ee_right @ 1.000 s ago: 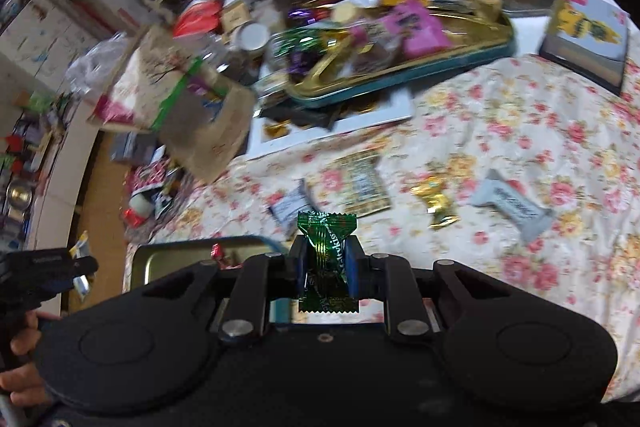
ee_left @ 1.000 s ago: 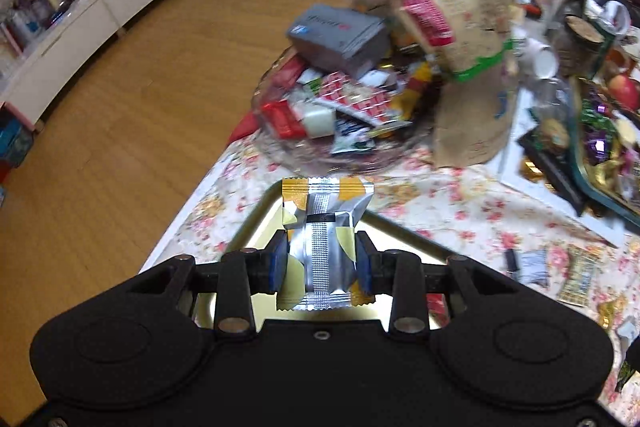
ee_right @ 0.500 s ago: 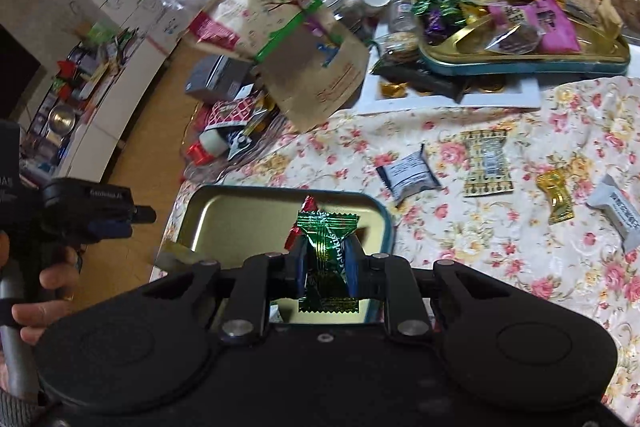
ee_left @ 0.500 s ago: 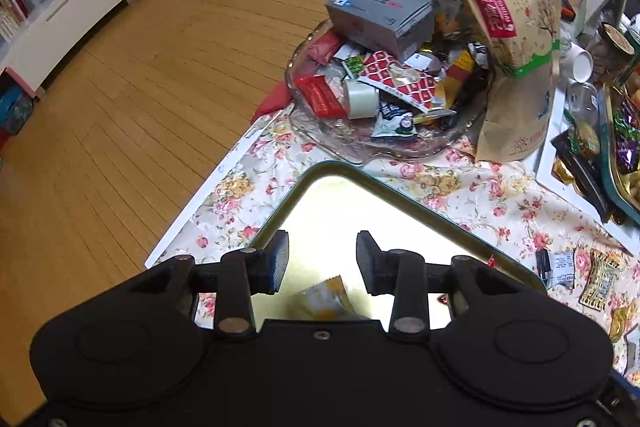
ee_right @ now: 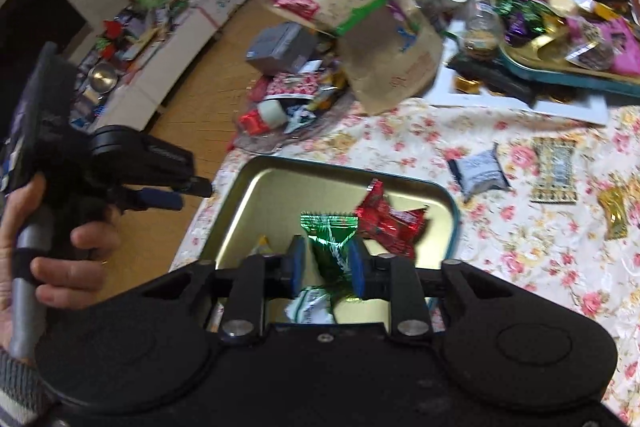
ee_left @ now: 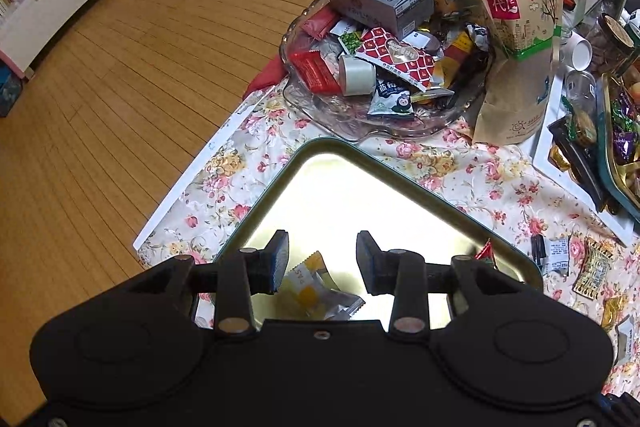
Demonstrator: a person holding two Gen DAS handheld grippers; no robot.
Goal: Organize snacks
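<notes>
Left hand-held gripper (ee_left: 322,261) hangs spread wide over the gold tin tray (ee_left: 372,187) with a yellow-silver snack packet (ee_left: 316,293) lying inside, while the right hand-held gripper (ee_right: 327,263) pinches a green candy (ee_right: 329,241) above that tray.

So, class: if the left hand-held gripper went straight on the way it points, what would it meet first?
Probably the gold tray: the open left hand-held gripper angles down over its bare floor, past the yellow snack packet. Depth is unclear.

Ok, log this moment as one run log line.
left tool: open above gold tray | yellow snack packet: in tray | right tool: shut on green candy, over tray
</notes>
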